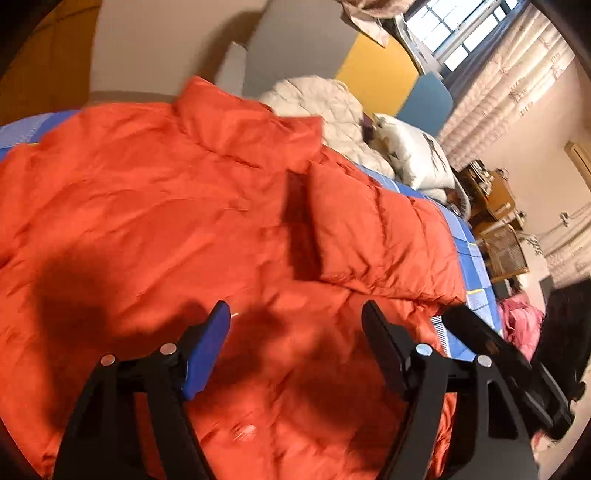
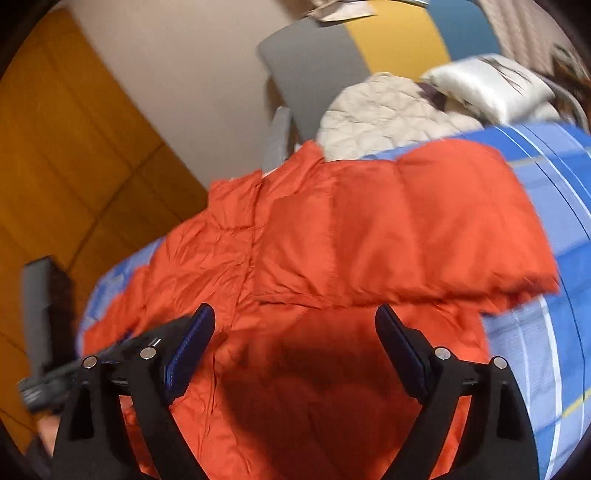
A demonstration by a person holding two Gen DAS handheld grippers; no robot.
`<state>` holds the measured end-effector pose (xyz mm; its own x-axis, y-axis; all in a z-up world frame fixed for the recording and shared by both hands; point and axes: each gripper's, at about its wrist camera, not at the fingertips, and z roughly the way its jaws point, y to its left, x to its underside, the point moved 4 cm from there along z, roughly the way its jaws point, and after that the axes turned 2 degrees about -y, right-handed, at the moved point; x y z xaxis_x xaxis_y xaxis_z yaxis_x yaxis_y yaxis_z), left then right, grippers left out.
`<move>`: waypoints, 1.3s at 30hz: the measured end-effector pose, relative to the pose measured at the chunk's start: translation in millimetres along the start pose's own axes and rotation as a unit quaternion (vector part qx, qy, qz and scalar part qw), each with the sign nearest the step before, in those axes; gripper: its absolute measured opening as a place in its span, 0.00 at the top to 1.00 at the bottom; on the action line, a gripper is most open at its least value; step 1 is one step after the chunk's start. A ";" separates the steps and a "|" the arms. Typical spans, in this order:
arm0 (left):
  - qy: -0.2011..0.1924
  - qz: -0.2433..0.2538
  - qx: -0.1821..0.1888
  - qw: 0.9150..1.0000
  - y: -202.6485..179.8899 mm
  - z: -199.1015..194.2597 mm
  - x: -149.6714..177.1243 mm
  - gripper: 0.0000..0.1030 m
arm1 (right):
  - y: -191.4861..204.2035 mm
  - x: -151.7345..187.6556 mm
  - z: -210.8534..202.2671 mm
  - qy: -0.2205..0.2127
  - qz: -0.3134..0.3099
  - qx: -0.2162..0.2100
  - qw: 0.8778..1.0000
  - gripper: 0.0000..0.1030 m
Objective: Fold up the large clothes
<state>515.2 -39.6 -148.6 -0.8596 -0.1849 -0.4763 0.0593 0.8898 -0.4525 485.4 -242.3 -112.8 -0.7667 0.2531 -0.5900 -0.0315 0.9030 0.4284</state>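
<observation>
Orange puffer jacket (image 1: 184,221) on bed (image 2: 554,332), one sleeve (image 1: 376,236) folded in; left gripper (image 1: 295,332) and right gripper (image 2: 295,332) hover wide, empty. Next, probably: pinch the unfolded side at nine o'clock.

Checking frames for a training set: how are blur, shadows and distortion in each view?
Left wrist: motion-smeared orange jacket, dark tool shadows across it, a blown-out window. Right wrist: stronger smear on the blue checked sheet, with shadow between the open right gripper. Both bend edges fisheye-style.

Blue plaid bedsheet (image 2: 546,206); cream quilted garment (image 1: 332,107), maybe jacket; white pillow (image 1: 413,151).
</observation>
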 end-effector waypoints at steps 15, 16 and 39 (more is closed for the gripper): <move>0.048 -0.074 0.046 0.995 -29.1 88.4 -30.9 0.90 | -99.2 7.3 -21.8 -0.023 0.193 -0.029 0.980 0.14; 0.039 -0.071 0.052 0.995 -31.7 85.1 -33.6 0.92 | -103.6 6.9 -19.6 -0.023 0.208 -0.037 0.977 0.14; -0.061 -0.086 -0.059 0.993 99.5 -33.7 -69.4 0.96 | -88.7 -14.0 33.8 -0.033 0.288 -0.105 0.951 0.14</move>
<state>563.7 75.8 -135.1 -0.7839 -0.3802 -0.4909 -0.1477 0.8821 -0.4473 520.6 -314.3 -165.7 -0.6544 0.7120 -0.2544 0.2489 0.5206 0.8167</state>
